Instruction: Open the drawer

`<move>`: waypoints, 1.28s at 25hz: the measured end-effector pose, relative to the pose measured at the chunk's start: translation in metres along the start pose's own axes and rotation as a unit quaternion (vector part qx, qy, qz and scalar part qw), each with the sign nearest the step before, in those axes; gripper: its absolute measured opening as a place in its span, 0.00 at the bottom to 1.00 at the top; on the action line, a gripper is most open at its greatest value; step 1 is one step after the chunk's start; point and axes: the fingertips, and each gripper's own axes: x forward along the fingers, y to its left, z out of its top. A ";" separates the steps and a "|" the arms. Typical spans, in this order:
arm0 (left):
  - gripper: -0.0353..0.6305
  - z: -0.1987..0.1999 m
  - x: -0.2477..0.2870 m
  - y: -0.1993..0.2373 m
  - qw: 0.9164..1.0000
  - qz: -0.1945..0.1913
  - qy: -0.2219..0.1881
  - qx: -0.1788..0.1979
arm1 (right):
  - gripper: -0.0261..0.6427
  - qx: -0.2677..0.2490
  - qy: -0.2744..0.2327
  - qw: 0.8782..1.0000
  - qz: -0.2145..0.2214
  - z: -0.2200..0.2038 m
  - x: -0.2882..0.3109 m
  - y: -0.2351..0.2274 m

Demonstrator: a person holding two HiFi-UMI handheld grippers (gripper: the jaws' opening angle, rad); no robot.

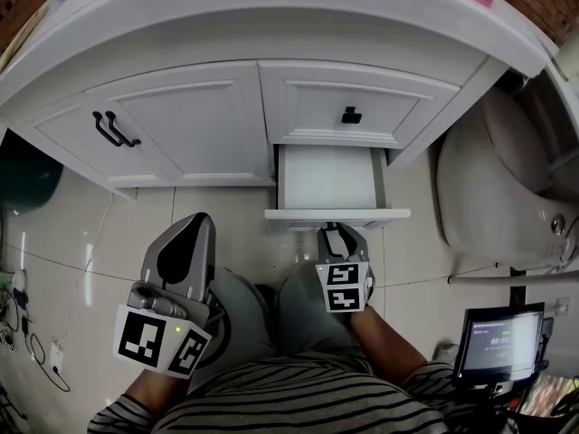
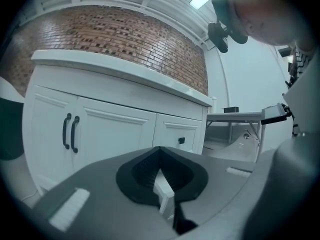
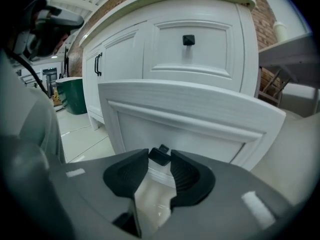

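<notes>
The lower drawer (image 1: 330,181) of a white cabinet stands pulled out, and its white inside shows from above. Its front panel (image 3: 190,109) fills the right gripper view. My right gripper (image 1: 339,234) is at the middle of that front, shut on the small black knob (image 3: 160,155), which sits between the two fingertips. The upper drawer (image 1: 348,107) above it is closed, and its black knob (image 3: 188,40) is free. My left gripper (image 1: 199,222) hangs shut and empty to the left, over the person's knee, away from the cabinet (image 2: 115,129).
Two cabinet doors with black bar handles (image 1: 116,129) are left of the drawers. A toilet (image 1: 507,188) stands close on the right and a dark green bin (image 1: 27,174) on the left. A small screen (image 1: 502,342) sits at lower right. Cables (image 1: 18,333) lie on the tiled floor.
</notes>
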 end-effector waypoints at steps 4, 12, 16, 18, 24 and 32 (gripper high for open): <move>0.07 0.003 -0.012 -0.005 1.000 0.004 -0.005 -0.002 | 0.23 -0.012 0.014 1.000 0.020 -0.013 -0.019 0.009; 0.07 0.007 -0.021 -0.019 1.000 0.001 -0.012 -0.003 | 0.21 -0.070 0.036 0.995 0.065 -0.029 -0.037 0.018; 0.07 0.008 -0.021 -0.028 1.000 -0.006 -0.013 -0.003 | 0.19 -0.085 0.031 0.992 0.087 -0.032 -0.044 0.021; 0.07 0.009 -0.021 -0.031 1.000 -0.007 -0.014 0.000 | 0.19 -0.093 0.030 0.990 0.097 -0.036 -0.048 0.023; 0.07 0.008 -0.022 -0.033 1.000 -0.007 -0.013 0.003 | 0.18 -0.106 0.029 0.988 0.104 -0.043 -0.054 0.025; 0.07 0.007 -0.016 -0.029 1.000 -0.015 -0.014 -0.004 | 0.18 -0.106 0.024 0.989 0.099 -0.041 -0.054 0.026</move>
